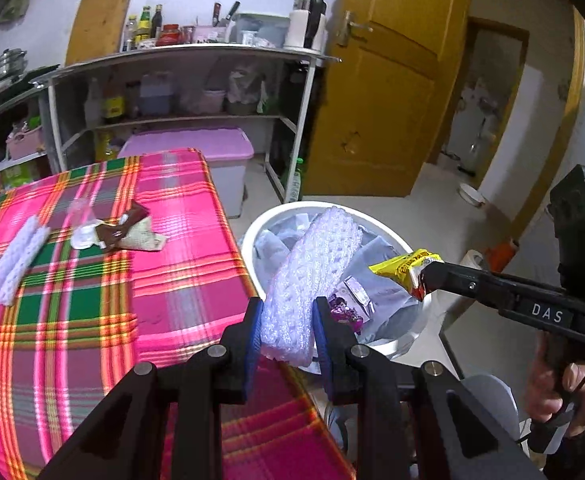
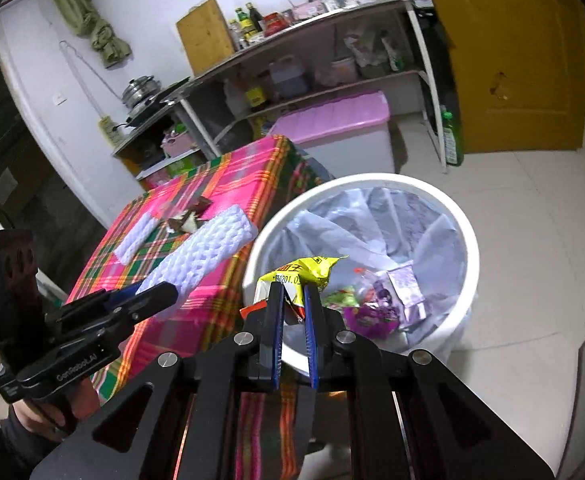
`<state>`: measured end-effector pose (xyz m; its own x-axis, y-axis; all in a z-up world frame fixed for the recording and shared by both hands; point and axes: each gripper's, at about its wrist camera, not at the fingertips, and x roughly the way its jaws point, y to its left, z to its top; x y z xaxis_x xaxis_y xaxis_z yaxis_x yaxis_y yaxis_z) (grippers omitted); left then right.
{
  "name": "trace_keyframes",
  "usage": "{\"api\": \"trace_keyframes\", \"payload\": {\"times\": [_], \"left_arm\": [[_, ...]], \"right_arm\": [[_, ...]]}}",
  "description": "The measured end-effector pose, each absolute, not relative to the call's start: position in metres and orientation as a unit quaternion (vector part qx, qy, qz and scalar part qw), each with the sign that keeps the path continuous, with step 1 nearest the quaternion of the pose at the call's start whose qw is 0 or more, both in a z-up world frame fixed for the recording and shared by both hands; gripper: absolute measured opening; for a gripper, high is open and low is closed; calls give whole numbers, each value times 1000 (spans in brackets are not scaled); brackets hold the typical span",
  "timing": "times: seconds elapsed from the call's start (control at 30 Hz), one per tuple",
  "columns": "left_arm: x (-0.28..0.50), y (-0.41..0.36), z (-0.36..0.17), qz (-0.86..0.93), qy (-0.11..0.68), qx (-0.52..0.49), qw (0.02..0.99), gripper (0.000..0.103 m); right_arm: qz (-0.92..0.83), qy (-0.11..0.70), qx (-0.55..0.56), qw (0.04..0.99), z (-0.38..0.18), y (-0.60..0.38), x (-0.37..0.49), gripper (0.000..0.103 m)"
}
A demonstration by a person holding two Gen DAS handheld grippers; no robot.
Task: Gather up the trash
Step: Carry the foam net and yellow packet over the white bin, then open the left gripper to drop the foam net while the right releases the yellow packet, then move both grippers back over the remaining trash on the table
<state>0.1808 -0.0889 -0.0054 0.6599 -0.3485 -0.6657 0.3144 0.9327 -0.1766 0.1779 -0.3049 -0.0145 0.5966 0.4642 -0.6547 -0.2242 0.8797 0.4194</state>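
While both hands carry trash toward it, I see the table (image 1: 92,320) with its pink plaid cloth filling the lower left of the left wrist view, and the white bin (image 2: 468,240) with its liner sitting just beside the table's corner, centre right in the right wrist view. Purple and green wrappers already lie in its bottom.

My left gripper (image 1: 286,320) is clamped on a long white foam net (image 1: 312,264), which sticks up over the near rim of the bin. My right gripper (image 2: 294,312) is pinched tight on a yellow snack wrapper (image 2: 304,270), held just above the bin's near edge.

My worry is the foam net: it is long and light, so if I let go too near the rim it may catch on the edge and tip out onto the floor. The wrapper is gripped only at one end and could flutter short of the opening. The two grippers are also close together, so they could bump over the bin.

On the table, upper left in the left wrist view, a second foam net (image 1: 16,264) and a brown wrapper (image 1: 128,228) remain
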Motion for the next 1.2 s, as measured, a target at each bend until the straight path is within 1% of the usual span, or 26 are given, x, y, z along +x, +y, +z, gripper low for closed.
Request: {"api": "trace_keyframes", "payload": {"times": [0.4, 0.57, 0.6, 0.67, 0.7, 0.73, 0.8, 1.2], "left_arm": [[217, -124, -28, -202, 402, -8, 893, 26], [232, -134, -38, -207, 415, -4, 886, 27], [235, -136, -41, -207, 419, -3, 884, 28], [237, -138, -44, -205, 424, 0, 882, 31], [238, -138, -46, -206, 427, -1, 881, 33], [239, -139, -47, -206, 428, -2, 880, 35], [239, -139, -48, -207, 428, -4, 880, 37], [220, -122, -28, -206, 402, -28, 892, 38]], "right_arm": [[173, 429, 162, 872, -36, -323, 195, 10], [165, 438, 167, 867, -46, -329, 203, 13], [165, 440, 169, 866, -47, -330, 205, 15], [162, 444, 169, 865, -51, -332, 206, 26], [160, 445, 169, 865, -52, -332, 206, 37], [159, 445, 169, 865, -52, -332, 206, 40], [160, 445, 172, 864, -52, -333, 205, 40], [173, 420, 160, 876, -27, -325, 188, 40]]}}
